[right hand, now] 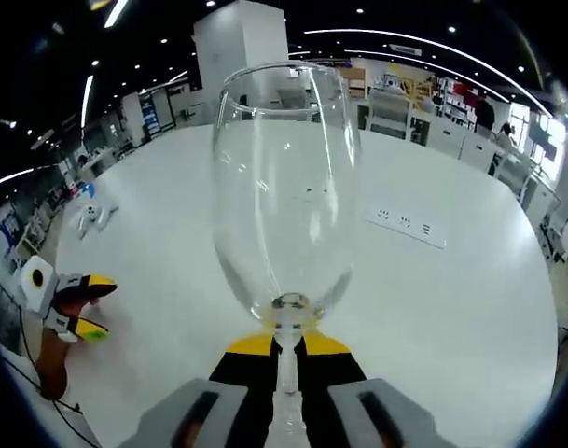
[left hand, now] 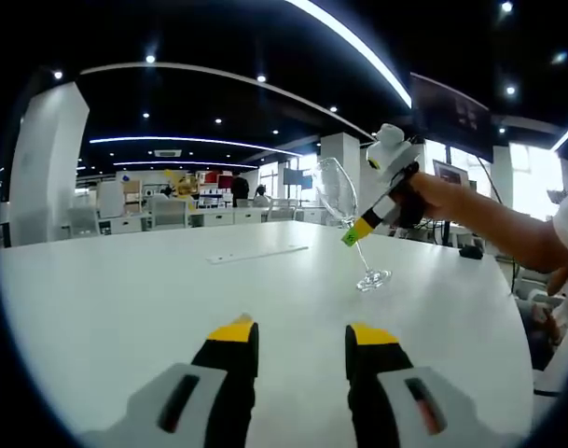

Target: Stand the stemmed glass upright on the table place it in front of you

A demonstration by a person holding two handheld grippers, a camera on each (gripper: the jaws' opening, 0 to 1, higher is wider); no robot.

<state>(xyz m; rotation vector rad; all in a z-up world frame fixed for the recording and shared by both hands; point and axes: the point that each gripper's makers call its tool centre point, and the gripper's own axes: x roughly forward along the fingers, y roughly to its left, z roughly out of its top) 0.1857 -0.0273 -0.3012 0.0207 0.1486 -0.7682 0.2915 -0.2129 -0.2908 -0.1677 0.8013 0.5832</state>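
1 stemmed glass (right hand: 285,187), 2 grippers, 1 table (left hand: 125,299), 1 socket strip (right hand: 405,226)

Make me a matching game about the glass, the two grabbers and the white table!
Things:
1. stemmed glass
2. left gripper
3. right gripper
4. table

States:
A. jaws apart, holding nothing
B. white, with a socket strip set in it
C. tilted, foot touching the table
D. jaws closed on the stem

Pairs: 1-C, 2-A, 3-D, 4-B
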